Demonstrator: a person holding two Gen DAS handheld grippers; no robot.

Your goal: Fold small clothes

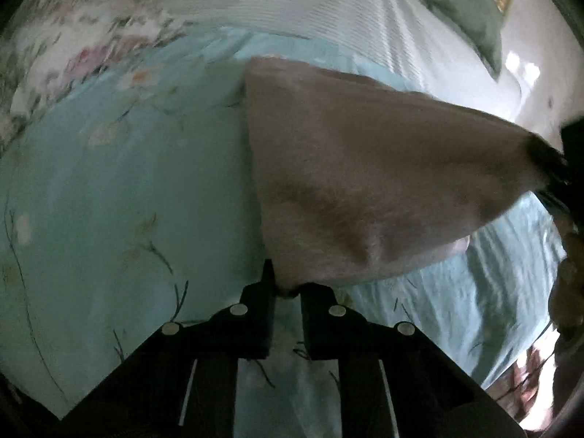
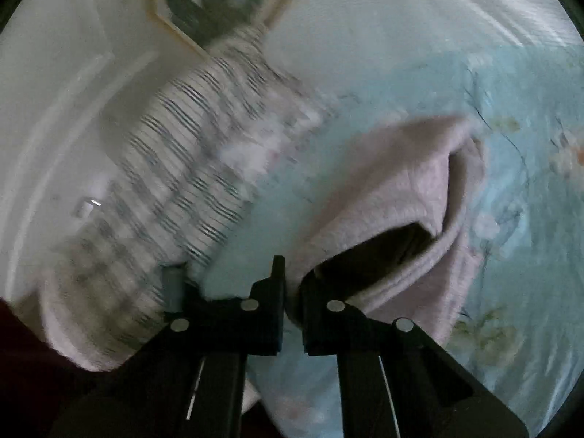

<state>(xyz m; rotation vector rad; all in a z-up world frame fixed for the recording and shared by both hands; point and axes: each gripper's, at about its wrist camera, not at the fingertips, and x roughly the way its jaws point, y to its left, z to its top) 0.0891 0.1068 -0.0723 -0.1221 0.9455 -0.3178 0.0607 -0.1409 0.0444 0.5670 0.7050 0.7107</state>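
Bed [image 1: 120,189] under my tools: light blue floral sheet, wrinkled on the right in the left view. Lying on it: pink cloth [image 1: 350,168], partly lifted; a striped white cover [image 1: 328,11] further back; a striped folded pile [image 2: 189,168] at the left in the right view. Green pillow [image 1: 463,11] at the far corner.

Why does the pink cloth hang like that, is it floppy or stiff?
Probably floppy: the pink cloth sags between the left claw and the right claw, each pinching an edge. Its fuzzy surface looks soft, so it likely won't slip easily. It seems light, since two small pinches hold part of it above the blue flowered bedsheet.
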